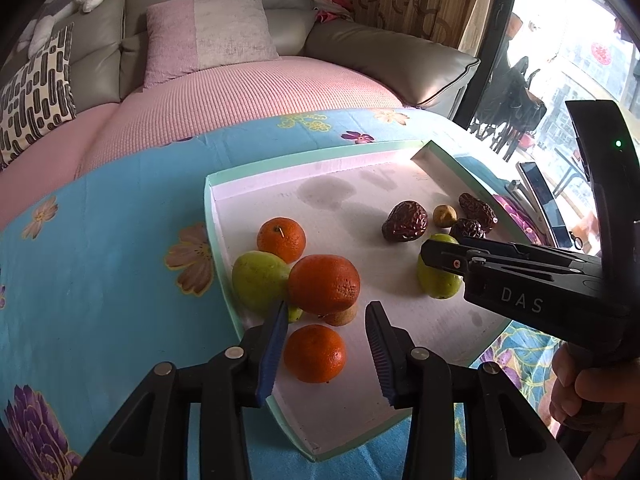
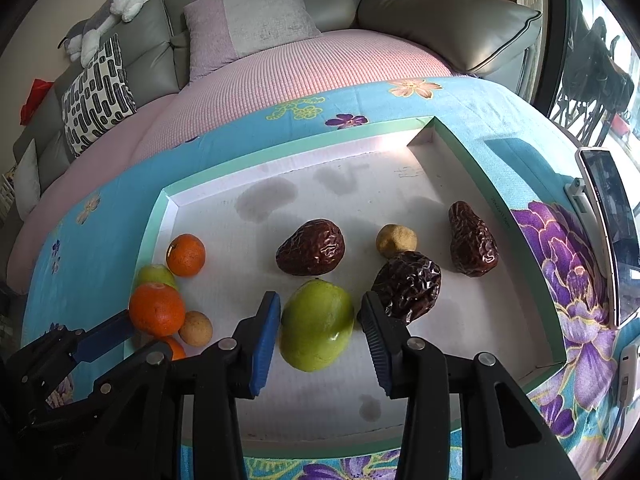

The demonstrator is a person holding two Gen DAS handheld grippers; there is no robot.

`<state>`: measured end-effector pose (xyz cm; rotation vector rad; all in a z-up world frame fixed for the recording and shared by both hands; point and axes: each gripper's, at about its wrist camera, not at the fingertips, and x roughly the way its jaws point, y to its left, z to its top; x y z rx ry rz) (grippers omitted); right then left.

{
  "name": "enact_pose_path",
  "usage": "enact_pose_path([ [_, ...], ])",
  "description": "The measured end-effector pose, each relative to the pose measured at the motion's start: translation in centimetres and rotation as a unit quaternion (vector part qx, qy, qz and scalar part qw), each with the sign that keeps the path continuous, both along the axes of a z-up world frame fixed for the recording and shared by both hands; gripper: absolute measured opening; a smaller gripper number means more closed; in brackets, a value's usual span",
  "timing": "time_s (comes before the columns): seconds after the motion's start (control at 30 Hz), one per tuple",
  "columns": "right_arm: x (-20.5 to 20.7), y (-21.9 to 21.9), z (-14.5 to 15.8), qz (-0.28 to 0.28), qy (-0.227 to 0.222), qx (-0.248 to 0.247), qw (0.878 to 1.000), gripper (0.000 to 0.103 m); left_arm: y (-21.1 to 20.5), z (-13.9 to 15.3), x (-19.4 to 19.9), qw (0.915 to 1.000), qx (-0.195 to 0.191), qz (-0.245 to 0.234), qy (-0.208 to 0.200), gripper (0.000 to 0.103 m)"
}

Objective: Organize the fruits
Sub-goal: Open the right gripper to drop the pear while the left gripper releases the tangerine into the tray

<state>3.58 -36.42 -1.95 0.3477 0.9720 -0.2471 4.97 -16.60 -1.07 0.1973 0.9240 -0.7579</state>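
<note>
A white tray with a mint-green rim (image 1: 208,200) (image 2: 156,216) lies on a blue flowered cloth. At its left end sit three oranges, one (image 1: 315,354) between the fingers of my left gripper (image 1: 328,308), which is open. Beside the oranges are a green fruit (image 1: 258,280) and a small tan fruit (image 2: 195,328). My right gripper (image 2: 319,298) (image 1: 430,254) is open, its fingers on either side of another green fruit (image 2: 316,324) (image 1: 438,280). Three wrinkled brown dates (image 2: 312,248) (image 2: 408,286) (image 2: 472,240) and a tan ball (image 2: 396,240) lie beyond it.
A grey sofa with a pink cover (image 1: 248,92) and cushions (image 2: 256,16) stands behind the table. A phone (image 2: 612,232) is propped at the table's right edge, with cables near it. A person's hand (image 1: 580,384) holds the right gripper's handle.
</note>
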Motion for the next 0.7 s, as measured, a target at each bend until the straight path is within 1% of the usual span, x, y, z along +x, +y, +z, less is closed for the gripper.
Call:
enact_pose_path([
  [0.27,-0.2,0.0,0.2,-0.001,-0.002,-0.001,1.0,0.044,0.8,0.6,0.3,0.9999,-0.005,0.009,-0.004,0.044],
  [0.4,-0.2,0.1,0.5,0.0,-0.005,-0.002,1.0,0.044,1.9,0.9,1.0,0.9995,-0.009,0.03,-0.007,0.044],
  [0.53,-0.2,0.2,0.6,0.002,-0.005,-0.003,1.0,0.044,3.1,0.6,2.0,0.9983,-0.009,0.057,-0.002,0.044],
  [0.57,-0.2,0.2,0.6,0.001,-0.005,-0.003,1.0,0.044,3.4,0.4,2.3,0.9979,-0.008,0.064,0.0,0.047],
  [0.6,-0.2,0.2,0.6,0.001,-0.005,-0.003,1.0,0.044,3.6,0.2,2.5,0.9974,-0.006,0.071,0.002,0.052],
  [0.7,-0.2,0.3,0.6,0.001,-0.003,-0.005,1.0,0.044,4.4,-0.3,3.2,0.9956,0.0,0.094,0.009,0.06],
])
